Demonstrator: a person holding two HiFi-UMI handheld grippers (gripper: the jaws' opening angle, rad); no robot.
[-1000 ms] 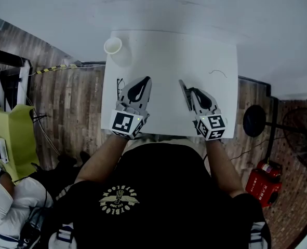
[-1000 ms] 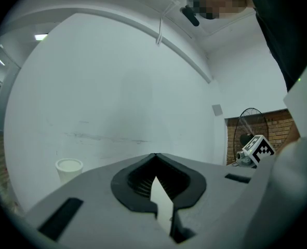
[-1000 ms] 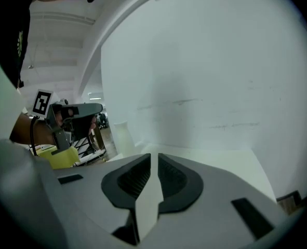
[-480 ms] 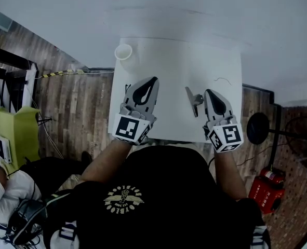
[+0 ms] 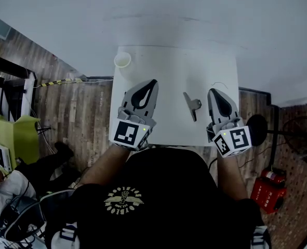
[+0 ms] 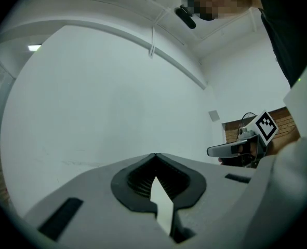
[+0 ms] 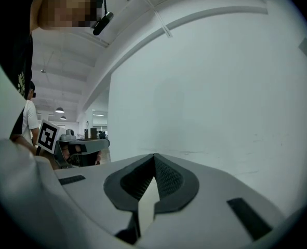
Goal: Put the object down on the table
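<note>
A small grey clip-like object (image 5: 191, 106) lies flat on the white table (image 5: 174, 66), free of both grippers. My right gripper (image 5: 212, 91) sits just right of it, with a gap between them, near the table's right edge. Its jaws are shut with nothing between them, and they meet at the tip in the right gripper view (image 7: 154, 155). My left gripper (image 5: 154, 81) rests left of the object, near the table's front. It is also shut and empty, as the left gripper view (image 6: 154, 154) shows.
A white cup (image 5: 122, 60) stands at the table's back left corner. A thin wire (image 5: 218, 84) lies near the right edge. Off the table to the right are a black fan base (image 5: 256, 126) and a red object (image 5: 263, 187). Another person (image 5: 2, 191) sits at lower left.
The right gripper let go of the grey object, drew off to the right and shut empty. The object now lies alone on the table. The left gripper barely moved.
</note>
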